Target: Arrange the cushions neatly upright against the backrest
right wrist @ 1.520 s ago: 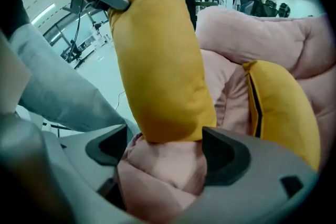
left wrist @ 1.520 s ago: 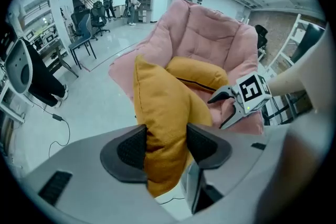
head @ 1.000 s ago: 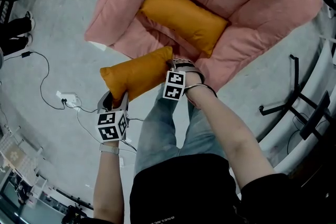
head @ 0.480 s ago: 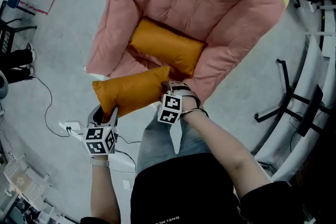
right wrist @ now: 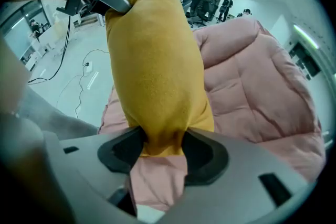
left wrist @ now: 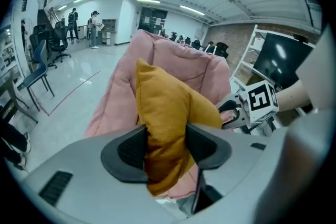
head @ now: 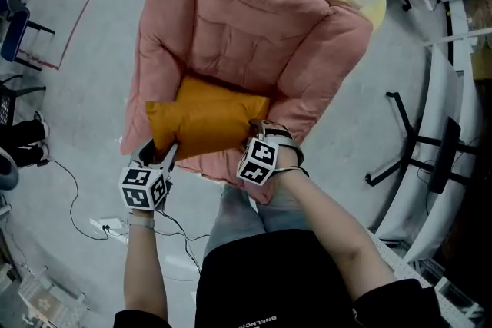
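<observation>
The grey floor (head: 84,27) is wide and free to the left of the pink armchair (head: 254,19), so I have room to swing on that side. On the right stand dark frame legs (head: 407,142), well apart from my arms. The armchair opens toward me, with the backrest on the far side and a thick padded arm on each side — these two arms make the channel that the load must pass through.

The held orange cushion (head: 204,127) hangs crosswise over the front edge of the seat. It is carried by its two short ends, so it stays stretched and does not fold. Behind it a second orange cushion (head: 207,88) shows only as a strip near the foot of the backrest; whether it stands upright I cannot tell.

The left gripper (head: 163,152) has its jaws partly apart, both pads pressing into one end of the held cushion. The right gripper (head: 260,133) bites the other end. Its jaws have just been closing further, and the fabric is pinched narrow between them.

I judge the cushion is not yet placed. It must go forward over the seat edge and be stood against the backrest near the other one — the width between the arms looks enough, but not generous.
</observation>
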A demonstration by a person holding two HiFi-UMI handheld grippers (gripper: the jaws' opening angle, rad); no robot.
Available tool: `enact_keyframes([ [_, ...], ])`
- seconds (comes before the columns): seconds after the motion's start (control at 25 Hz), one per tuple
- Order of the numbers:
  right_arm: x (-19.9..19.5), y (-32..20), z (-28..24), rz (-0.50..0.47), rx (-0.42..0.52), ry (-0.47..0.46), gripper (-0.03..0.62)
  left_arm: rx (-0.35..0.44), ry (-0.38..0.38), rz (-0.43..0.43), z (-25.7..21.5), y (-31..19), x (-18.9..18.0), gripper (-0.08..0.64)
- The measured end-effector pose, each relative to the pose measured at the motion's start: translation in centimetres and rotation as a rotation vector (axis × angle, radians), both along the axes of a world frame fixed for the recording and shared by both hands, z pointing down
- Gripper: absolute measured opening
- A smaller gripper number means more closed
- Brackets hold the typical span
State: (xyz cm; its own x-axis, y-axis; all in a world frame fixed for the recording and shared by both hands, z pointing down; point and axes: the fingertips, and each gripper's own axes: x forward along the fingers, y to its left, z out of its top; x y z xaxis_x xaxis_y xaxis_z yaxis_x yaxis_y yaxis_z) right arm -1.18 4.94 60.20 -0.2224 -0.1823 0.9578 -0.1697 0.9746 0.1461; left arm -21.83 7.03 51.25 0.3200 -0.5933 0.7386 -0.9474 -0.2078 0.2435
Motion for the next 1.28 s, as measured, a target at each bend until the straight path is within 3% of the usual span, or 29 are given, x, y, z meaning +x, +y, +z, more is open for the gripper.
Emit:
enact_keyframes([
  [0.44,2.7,-7.2,-0.8,0.232,-0.019,-0.025,0.224,0.044,0.099,0.142,3.0,-13.6,1.7,0.232],
  [0.72,4.9,-10.5,-0.3,0.292,0.006,0.003,0.222,0.061,0.178,0.174,6.3,-18.5,3.3,0.255],
  [0.92,4.6,-11.8,1.0,0.316,0.005,-0.08,0.246,0.013,0.161,0.097,10.5,-20.4,2.6,0.255],
  [1.04,4.0,-12.5,1.1,0.341,0.027,-0.168,0.272,0.017,0.104,0.053,12.0,-21.2,1.7,0.244],
  [1.2,4.1,-12.7,0.3,0.367,0.057,-0.243,0.309,0.033,0.066,0.048,11.8,-21.6,1.5,0.244],
  [1.28,4.7,-12.4,-0.4,0.426,0.037,-0.281,0.328,0.04,0.048,0.066,11.2,-21.2,1.5,0.244],
])
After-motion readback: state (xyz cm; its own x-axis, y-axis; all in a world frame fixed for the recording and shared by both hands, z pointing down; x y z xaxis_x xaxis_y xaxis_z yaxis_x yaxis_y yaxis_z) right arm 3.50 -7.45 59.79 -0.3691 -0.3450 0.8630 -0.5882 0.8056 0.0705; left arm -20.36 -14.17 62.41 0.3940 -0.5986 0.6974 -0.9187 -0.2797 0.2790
